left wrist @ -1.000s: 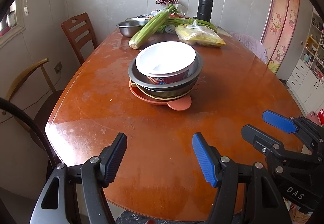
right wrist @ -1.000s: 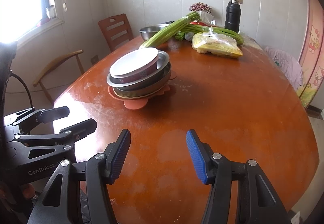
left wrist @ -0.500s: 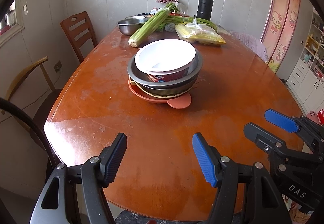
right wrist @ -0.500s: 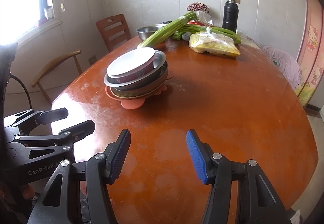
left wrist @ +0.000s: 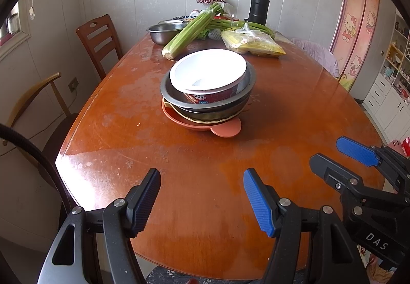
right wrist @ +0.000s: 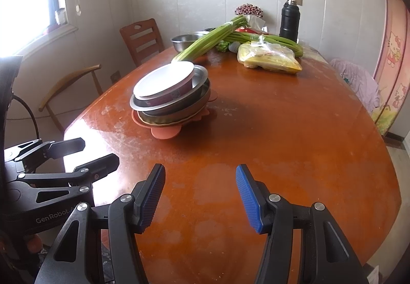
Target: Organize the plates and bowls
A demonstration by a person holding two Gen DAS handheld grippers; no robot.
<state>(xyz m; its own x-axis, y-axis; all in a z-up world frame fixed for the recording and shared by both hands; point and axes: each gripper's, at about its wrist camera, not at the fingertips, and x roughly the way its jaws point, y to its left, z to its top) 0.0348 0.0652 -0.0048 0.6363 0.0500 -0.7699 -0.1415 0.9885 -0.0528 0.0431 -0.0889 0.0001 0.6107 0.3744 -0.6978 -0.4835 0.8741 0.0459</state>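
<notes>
- While both tools hang back over the table's near edge, the stack of bowls and plates stands well beyond them, nested wide at the base, narrow on top, likely for steadiness; a white bowl crowns it, an orange plate lies beneath
- Left gripper: fingers spread wide, holding nothing; right gripper likewise
- Behind the stack lie celery and a steel bowl, apart from it; such nesting fits dishes already gathered, or awaiting sorting
</notes>
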